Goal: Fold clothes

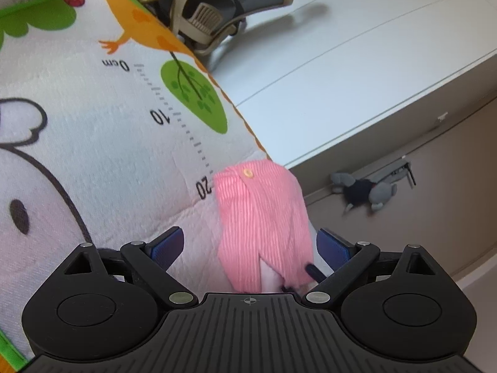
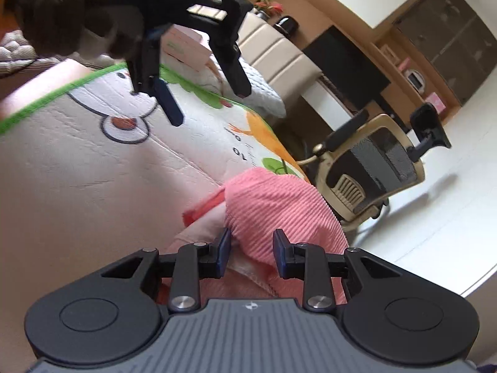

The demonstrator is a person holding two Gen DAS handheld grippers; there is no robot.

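A pink corduroy garment (image 1: 261, 217) with a small yellow button lies bunched at the edge of a cartoon play mat (image 1: 93, 143). My left gripper (image 1: 250, 245) is open wide and hangs above the mat, short of the garment and not touching it. The right wrist view shows that same left gripper (image 2: 205, 96) held high in a dark-gloved hand (image 2: 62, 9). My right gripper (image 2: 252, 253) is at the near end of the garment (image 2: 279, 208). Its jaws are half closed, with a thick fold of the pink cloth filling the gap between them.
The mat carries a printed ruler scale (image 1: 183, 124) and a green border (image 2: 52, 99). Beyond its edge stands an office chair (image 2: 372, 168) on a white floor (image 1: 357, 62). A grey plush toy (image 1: 363, 189) lies against the wall. Pink boxes (image 2: 186, 46) sit behind the mat.
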